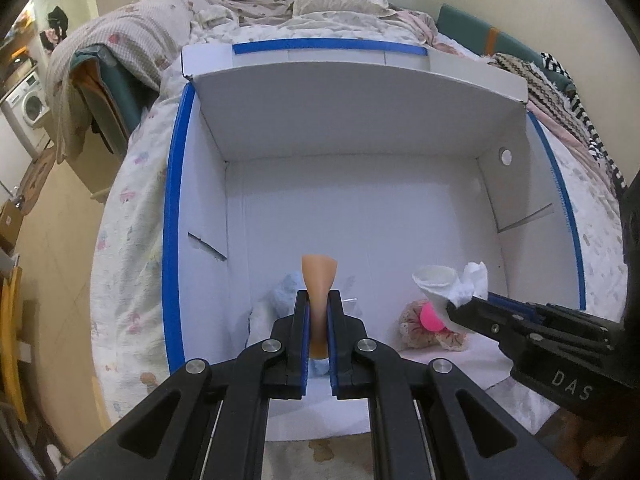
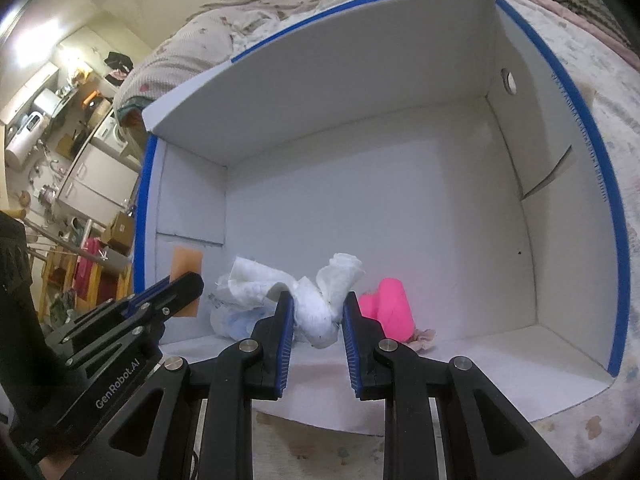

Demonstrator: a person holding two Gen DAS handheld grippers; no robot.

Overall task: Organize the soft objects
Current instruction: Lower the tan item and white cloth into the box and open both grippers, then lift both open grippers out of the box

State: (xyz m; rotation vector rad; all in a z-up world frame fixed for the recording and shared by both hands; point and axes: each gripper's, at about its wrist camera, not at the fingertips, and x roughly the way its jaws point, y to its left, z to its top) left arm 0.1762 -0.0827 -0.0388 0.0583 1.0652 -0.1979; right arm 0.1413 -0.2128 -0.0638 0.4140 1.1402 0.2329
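Tan piece (image 1: 319, 280): we see a flat, soft, skin-coloured piece pinched between the pads of the left gripper (image 1: 319, 320); its long axis runs straight forward along the fingers, and its flared end stands past the tips, above the box floor.
White bundle (image 2: 316, 304): we see crumpled white fabric clamped in the right gripper (image 2: 318, 316), jaws narrowed on its middle, loose ends spilling to either side.
Box (image 1: 360, 128): a white carton edged in blue tape, lying open toward us on the bed (image 1: 132, 200); both held things are already inside its mouth, near the front edge.
Deciding relation: we judge that the free floor lies ahead of and below both grippers, toward the back wall; the left gripper is nearer the left wall, the right gripper nearer the middle.
Pink item (image 2: 390, 304): lies on the floor just right of the right gripper, resting on a patterned cloth (image 1: 416, 326).
Pale blue bundle (image 2: 240, 320): lies on the floor between the two grippers, below the tan piece.
Obstacles: we judge that these items crowd the front; releasing deeper in avoids piling.
Surroundings: rumpled bedding (image 1: 224, 4) behind the box.
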